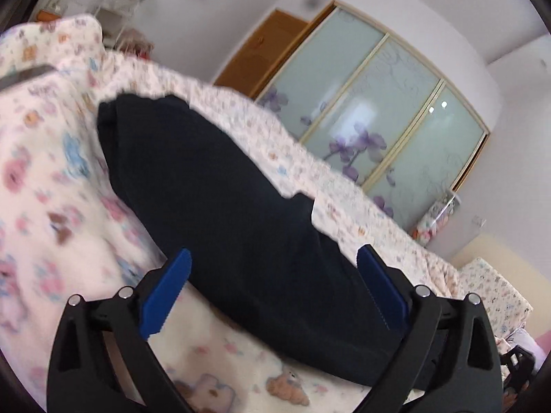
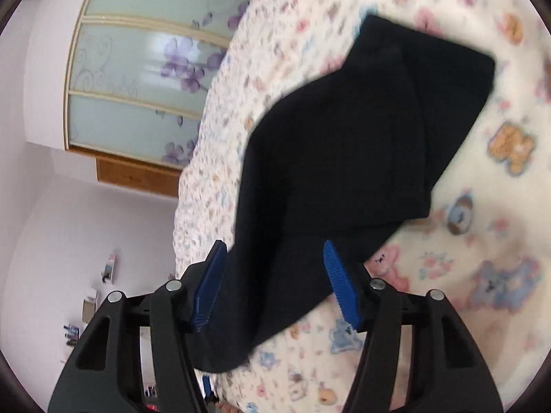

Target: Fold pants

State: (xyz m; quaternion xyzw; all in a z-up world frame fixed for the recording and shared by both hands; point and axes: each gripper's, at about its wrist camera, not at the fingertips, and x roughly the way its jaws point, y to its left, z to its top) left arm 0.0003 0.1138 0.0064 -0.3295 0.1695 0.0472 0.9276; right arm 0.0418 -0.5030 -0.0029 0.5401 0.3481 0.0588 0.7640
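The dark navy pants (image 1: 220, 213) lie folded into a long band on the bed (image 1: 51, 189), which is covered with a cartoon-print blanket. In the left wrist view their long axis runs from between the left tongs (image 1: 272, 290) away toward the upper left. In the right wrist view the pants (image 2: 337, 158) stretch from the right tongs (image 2: 275, 284) toward the upper right, with a doubled layer at the far end.

Both tongs point slightly downward over the near end of the cloth. The left tongs stand wide open, blue pads clear of the fabric on either side. The right tongs are partly open, and the pads do not press the cloth between them.

Beyond the bed's far edge stands a wardrobe (image 1: 378, 120) with frosted sliding doors bearing purple flowers, beside a wooden door (image 1: 261, 51).
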